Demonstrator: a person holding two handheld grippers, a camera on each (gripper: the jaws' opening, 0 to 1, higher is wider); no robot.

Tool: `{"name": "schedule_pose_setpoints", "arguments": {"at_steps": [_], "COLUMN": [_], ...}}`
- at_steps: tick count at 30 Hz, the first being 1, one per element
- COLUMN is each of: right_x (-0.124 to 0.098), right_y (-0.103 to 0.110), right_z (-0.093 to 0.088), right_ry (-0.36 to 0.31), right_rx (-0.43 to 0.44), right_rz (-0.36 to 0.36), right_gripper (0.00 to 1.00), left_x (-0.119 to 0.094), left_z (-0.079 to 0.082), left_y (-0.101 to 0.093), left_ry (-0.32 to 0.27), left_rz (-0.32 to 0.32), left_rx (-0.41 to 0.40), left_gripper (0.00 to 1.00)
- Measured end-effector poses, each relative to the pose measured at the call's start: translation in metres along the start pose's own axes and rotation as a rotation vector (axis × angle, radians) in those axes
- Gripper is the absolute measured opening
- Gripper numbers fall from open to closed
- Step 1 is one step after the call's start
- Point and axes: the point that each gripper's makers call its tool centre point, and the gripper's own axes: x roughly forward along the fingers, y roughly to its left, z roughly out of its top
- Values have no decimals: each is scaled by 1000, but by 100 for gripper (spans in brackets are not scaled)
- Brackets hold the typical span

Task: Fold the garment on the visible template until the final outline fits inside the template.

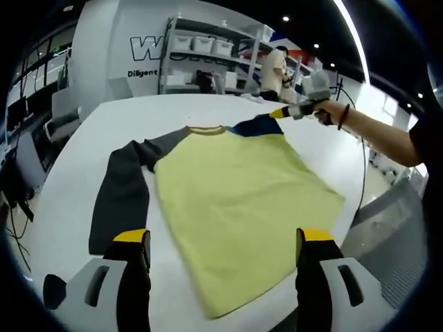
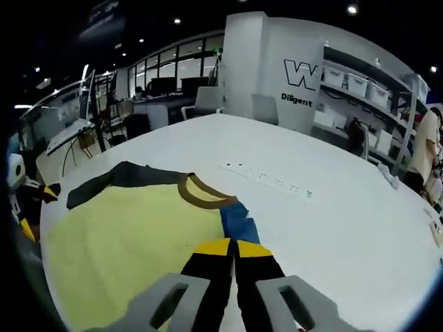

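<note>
A yellow shirt lies flat on the white table, with a brown collar at the far end. Its dark grey sleeve stretches down the left side. A short blue sleeve sits at the far right shoulder. My left gripper hovers over the near hem, jaws wide open and empty. A hand holds my right gripper at the blue sleeve. In the right gripper view its jaws are shut on the blue sleeve, with the yellow body to the left.
The rounded table edge runs close by the shirt's right side. A row of small marks lies on the table beyond the collar. Shelves with white bins and a standing person are behind the table. Desks and chairs stand further off.
</note>
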Motion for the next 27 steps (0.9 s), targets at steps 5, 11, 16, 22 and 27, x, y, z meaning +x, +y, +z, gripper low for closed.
{"name": "schedule_pose_setpoints", "arguments": {"at_steps": [5,11,16,22,27], "right_x": [13,29,43,52,56], "right_y": [23,59,77,80,82], "right_z": [-4,-16,-29,-38,-43], "right_ry": [38,82,118,133,146], "right_rx": [-30,-65,-79,-71,-59], "right_rz": [60,143,167,176,178], "right_gripper": [0,0,0,0,0], "left_x": [0,-1,-1,-1,0], "left_z": [0,1,2,2,0], "left_y": [-1,-1,-1,-1,-4], "left_ry": [-1,-3,-7,-3,9], "left_rz": [-4,-5,-4,4,-3], "left_rx": [4,5,11,26,41], "left_gripper": [81,81,82,83,86]}}
